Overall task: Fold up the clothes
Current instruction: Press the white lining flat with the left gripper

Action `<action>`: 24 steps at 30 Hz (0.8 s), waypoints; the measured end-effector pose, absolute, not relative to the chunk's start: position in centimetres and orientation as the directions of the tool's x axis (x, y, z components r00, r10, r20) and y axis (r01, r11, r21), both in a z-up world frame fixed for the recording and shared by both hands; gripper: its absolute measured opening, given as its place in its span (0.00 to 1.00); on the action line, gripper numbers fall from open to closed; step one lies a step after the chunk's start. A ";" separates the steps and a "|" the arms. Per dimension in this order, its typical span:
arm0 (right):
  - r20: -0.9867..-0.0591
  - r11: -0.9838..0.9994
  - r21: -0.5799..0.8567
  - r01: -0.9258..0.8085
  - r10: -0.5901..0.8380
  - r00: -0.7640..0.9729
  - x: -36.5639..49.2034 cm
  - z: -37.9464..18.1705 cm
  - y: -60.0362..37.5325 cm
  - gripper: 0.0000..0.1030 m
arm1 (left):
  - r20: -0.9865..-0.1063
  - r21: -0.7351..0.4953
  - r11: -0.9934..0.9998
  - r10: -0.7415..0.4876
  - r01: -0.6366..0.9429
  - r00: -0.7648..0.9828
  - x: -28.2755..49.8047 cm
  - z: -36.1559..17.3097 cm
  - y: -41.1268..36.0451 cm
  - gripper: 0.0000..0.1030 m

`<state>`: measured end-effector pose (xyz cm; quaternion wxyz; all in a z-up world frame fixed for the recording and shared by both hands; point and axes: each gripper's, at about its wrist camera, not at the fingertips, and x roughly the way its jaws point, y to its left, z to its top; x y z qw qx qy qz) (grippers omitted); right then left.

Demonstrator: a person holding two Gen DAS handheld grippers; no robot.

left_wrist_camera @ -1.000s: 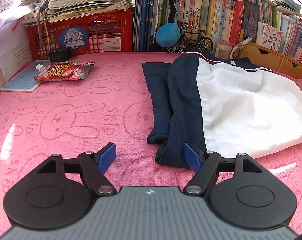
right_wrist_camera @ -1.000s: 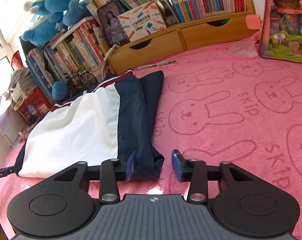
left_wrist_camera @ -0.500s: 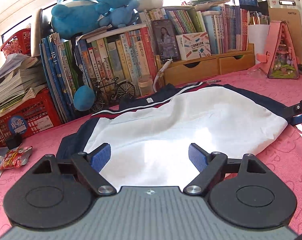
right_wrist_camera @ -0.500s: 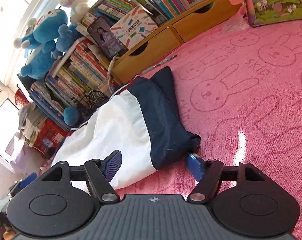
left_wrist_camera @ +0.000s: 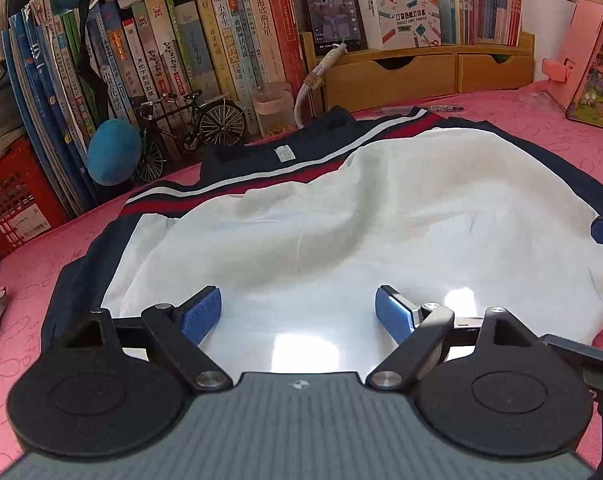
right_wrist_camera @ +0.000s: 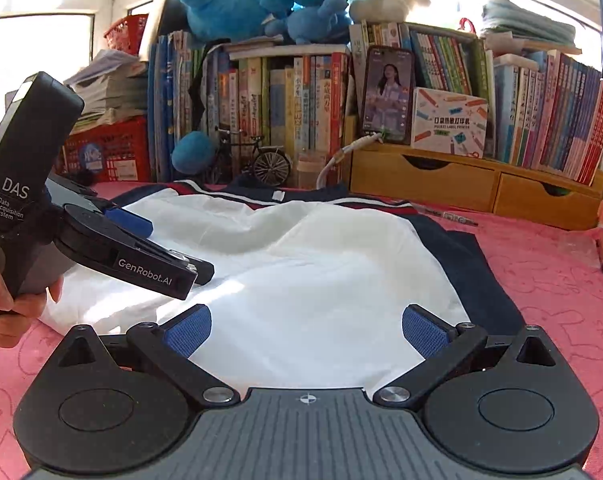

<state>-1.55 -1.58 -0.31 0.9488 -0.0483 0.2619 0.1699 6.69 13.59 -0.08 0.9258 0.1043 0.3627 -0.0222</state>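
A white and navy jacket (left_wrist_camera: 361, 216) with red and white stripes lies spread on the pink bunny-print cloth (left_wrist_camera: 29, 272), both sleeves folded in along its sides. My left gripper (left_wrist_camera: 299, 314) is open over the white panel near the front hem, nothing between its blue pads. In the right wrist view the same jacket (right_wrist_camera: 321, 272) fills the middle. My right gripper (right_wrist_camera: 307, 330) hangs open above the hem, empty. The left gripper (right_wrist_camera: 141, 236) shows there from the side, held by a hand (right_wrist_camera: 17, 300), low over the jacket's left part.
Books (right_wrist_camera: 285, 100), a toy bicycle (left_wrist_camera: 189, 128), a blue ball (left_wrist_camera: 113, 152) and a jar (left_wrist_camera: 273, 108) line the back. A wooden drawer unit (right_wrist_camera: 481, 184), a pen (right_wrist_camera: 449, 214), a red crate (right_wrist_camera: 109, 148) and a pink box (left_wrist_camera: 593, 68) border the cloth.
Both grippers swung from the jacket's side edges round to its front hem and now face the bookshelf. Both stay open; the sleeves lie folded in.
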 end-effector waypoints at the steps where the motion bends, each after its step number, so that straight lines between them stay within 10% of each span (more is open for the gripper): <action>1: -0.536 0.937 0.005 -0.348 0.296 0.791 -1.1 -0.7 -1.4 1.00 | -0.688 0.178 0.977 0.037 0.118 0.725 7.5 -0.4 13.6 0.83; 11: -0.641 0.937 0.031 -0.349 0.286 0.712 0.7 -2.9 -0.5 1.00 | -0.700 0.210 0.978 0.155 -0.005 0.697 18.9 -1.1 13.7 0.95; 24: -0.638 0.937 0.040 -0.347 0.291 0.713 0.6 -2.6 -0.7 1.00 | -0.633 0.146 0.988 0.137 -0.055 0.762 16.9 1.7 15.4 0.87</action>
